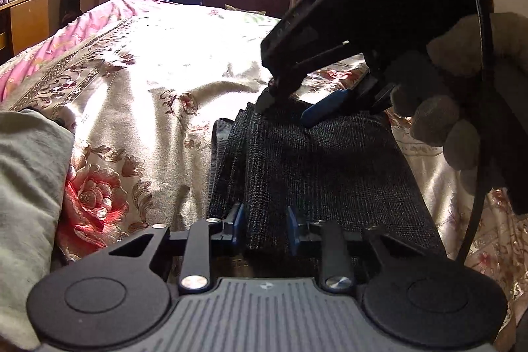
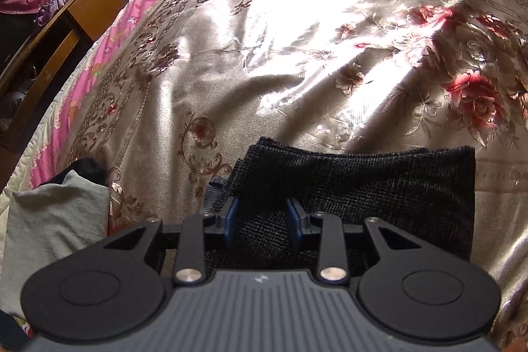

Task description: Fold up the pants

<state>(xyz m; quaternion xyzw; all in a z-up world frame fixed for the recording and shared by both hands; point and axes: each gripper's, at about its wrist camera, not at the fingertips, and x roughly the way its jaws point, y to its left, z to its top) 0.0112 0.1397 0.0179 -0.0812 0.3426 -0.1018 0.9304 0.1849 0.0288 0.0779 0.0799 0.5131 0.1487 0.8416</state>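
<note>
Both tongs, left (image 1: 265, 228) and right (image 2: 263, 218), spread apart over folded dark pants (image 1: 316, 167) on bedspread (image 1: 148, 71).

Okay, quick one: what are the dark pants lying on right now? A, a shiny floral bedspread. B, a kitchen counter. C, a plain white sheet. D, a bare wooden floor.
A: the folded dark pants rest on a satiny bedspread printed with red roses, visible around them in both wrist views.

Floral bedspread (image 2: 297, 38), dark folded pants (image 2: 379, 183), grey cloth (image 2: 49, 213)
</note>
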